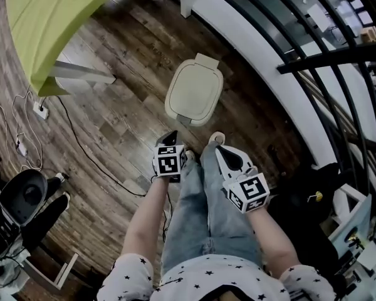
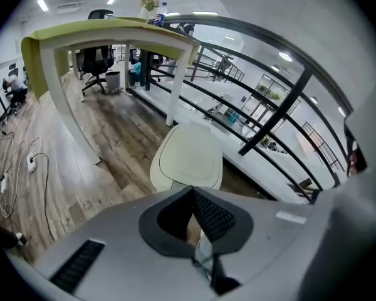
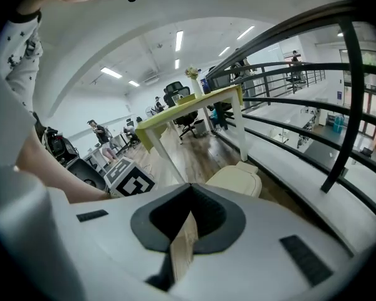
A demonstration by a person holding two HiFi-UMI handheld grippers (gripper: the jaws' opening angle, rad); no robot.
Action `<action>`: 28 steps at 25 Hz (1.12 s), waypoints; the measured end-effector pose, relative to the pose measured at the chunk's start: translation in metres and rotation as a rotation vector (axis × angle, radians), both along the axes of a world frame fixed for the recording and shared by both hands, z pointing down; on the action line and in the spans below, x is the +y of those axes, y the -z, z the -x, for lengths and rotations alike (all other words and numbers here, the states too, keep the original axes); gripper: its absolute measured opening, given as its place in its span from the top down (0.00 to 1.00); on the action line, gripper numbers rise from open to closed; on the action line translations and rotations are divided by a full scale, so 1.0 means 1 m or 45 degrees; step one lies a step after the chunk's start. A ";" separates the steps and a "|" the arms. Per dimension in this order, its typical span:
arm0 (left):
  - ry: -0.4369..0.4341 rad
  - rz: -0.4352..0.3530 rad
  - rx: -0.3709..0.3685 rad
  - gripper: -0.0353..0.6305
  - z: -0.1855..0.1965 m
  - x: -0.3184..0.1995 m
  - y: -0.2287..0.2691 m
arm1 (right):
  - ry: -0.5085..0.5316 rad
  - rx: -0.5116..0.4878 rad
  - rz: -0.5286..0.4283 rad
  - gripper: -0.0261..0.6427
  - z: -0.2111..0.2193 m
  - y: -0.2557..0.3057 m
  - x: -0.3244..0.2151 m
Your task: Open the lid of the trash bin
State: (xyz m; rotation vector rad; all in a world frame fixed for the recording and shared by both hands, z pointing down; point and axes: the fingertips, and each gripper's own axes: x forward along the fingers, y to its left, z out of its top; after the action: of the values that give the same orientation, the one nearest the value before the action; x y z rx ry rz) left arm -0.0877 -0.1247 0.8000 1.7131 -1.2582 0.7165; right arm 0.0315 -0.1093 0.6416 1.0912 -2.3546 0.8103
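Item: closed cream plastic trash bin (image 1: 194, 93), at 1 o'clock from the nearer left hand-held gripper (image 1: 170, 137), clenched empty; right hand-held gripper (image 1: 220, 149) likewise clenched empty.

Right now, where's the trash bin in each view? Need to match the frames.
Head view: trash bin at upper centre, on the wood floor, lid down.
Left gripper view: trash bin near the centre of the picture, seen from above its lid.
Right gripper view: trash bin right of centre, partly cut off below.
Shared landmark: the green table, to the bin's left in every view.
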 end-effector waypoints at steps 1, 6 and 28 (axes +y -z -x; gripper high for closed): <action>0.003 0.009 0.001 0.93 -0.001 -0.002 -0.006 | 0.006 0.002 0.007 0.97 0.000 -0.005 0.000; -0.007 0.024 0.003 0.93 -0.006 -0.012 -0.035 | 0.008 0.000 0.042 0.97 -0.002 -0.029 0.001; -0.073 0.127 -0.031 0.93 -0.024 -0.025 -0.128 | -0.014 0.005 0.137 0.97 -0.013 -0.091 -0.002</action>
State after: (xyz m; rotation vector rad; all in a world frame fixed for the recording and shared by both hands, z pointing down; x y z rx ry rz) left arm -0.0641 -0.1494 0.9281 1.6689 -1.1742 0.8231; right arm 0.0447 -0.1111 0.7325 1.0611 -2.2748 0.9267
